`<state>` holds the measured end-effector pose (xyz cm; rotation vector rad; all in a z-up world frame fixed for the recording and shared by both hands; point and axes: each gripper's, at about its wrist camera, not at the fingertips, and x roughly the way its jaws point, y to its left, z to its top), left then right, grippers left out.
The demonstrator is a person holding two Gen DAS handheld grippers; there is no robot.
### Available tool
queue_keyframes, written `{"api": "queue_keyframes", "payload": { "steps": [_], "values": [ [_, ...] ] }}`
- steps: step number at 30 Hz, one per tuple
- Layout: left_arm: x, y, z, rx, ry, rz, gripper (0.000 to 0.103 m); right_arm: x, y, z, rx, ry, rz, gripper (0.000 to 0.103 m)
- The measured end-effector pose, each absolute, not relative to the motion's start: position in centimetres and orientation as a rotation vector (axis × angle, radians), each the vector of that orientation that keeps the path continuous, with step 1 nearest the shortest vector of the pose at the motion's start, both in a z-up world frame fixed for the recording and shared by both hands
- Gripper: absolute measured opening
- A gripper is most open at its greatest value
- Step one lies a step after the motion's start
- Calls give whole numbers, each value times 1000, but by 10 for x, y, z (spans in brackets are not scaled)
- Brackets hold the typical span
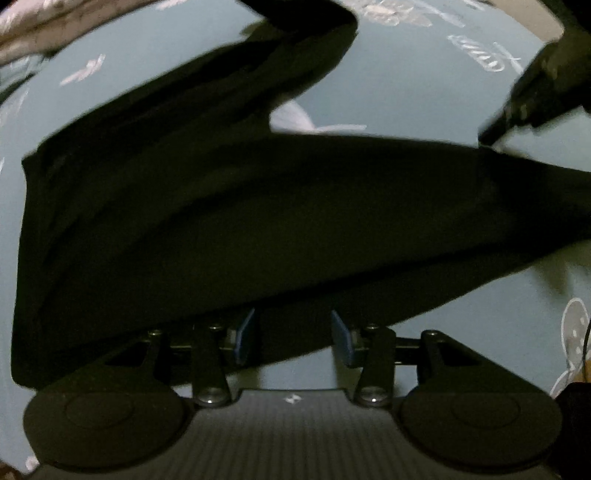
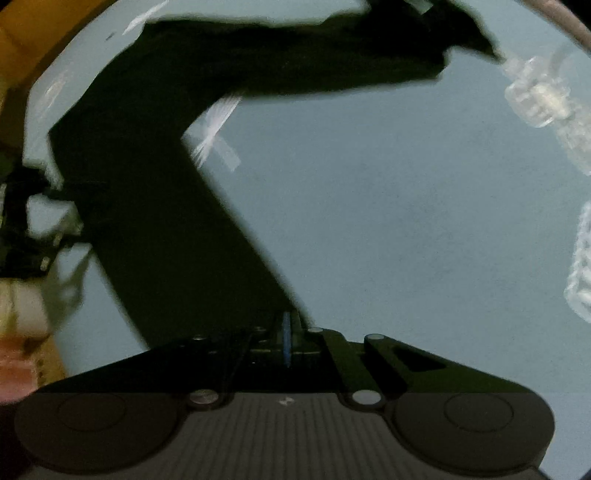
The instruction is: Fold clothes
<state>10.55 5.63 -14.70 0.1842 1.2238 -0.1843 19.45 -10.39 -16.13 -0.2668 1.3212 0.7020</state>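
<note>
A black garment [image 1: 258, 221] lies spread and partly folded on a pale blue-grey printed sheet [image 1: 406, 92]. My left gripper [image 1: 293, 338] points down over the garment's near edge. Its blue pads [image 1: 243, 336] stand apart, with black cloth lying between them and no pad pressing on it. In the right wrist view the garment [image 2: 166, 221] runs as a long dark band from the top down to my right gripper [image 2: 286, 339], whose blue pads are together on the cloth's edge. The right gripper [image 1: 535, 96] also shows at the upper right of the left wrist view, at the garment's far corner.
The sheet [image 2: 406, 221] carries white printed figures, with bare sheet to the right of the garment. A yellow-orange surface [image 2: 22, 37] borders the sheet at the upper left. Crumpled pale pink fabric [image 1: 37, 22] lies at the top left corner.
</note>
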Motion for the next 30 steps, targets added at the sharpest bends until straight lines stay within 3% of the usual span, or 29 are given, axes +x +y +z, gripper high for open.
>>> {"api": "queue_keyframes", "payload": {
  "steps": [3, 5, 6, 7, 9, 11, 12, 14, 21, 22, 30],
  "values": [
    [110, 59, -150, 173, 1225, -186, 46, 211, -110, -152, -219, 1307, 686, 4],
    [112, 57, -151, 180, 1231, -190, 48, 211, -109, -150, -198, 1329, 747, 15],
    [111, 57, -152, 183, 1232, -189, 50, 207, -106, -150, -210, 1333, 779, 28],
    [111, 57, -153, 182, 1230, -185, 52, 202, -103, -152, -232, 1339, 798, 35],
    [110, 59, -155, 167, 1233, -181, 52, 193, -98, -161, -292, 1360, 804, 34],
    [111, 61, -157, 147, 1238, -178, 54, 189, -99, -166, -309, 1363, 784, 20],
    [110, 62, -157, 143, 1237, -177, 54, 189, -99, -167, -308, 1362, 776, 5],
    [110, 63, -158, 144, 1235, -175, 56, 194, -101, -162, -285, 1338, 743, 3],
    [109, 58, -153, 183, 1240, -176, 56, 212, -110, -139, -316, 1201, 583, 1],
    [106, 55, -149, 204, 1231, -188, 55, 209, -112, -134, -315, 1194, 590, 6],
    [86, 6, -127, 503, 1105, -555, 55, 105, -118, -120, -472, 1290, 885, 12]
  ]
}}
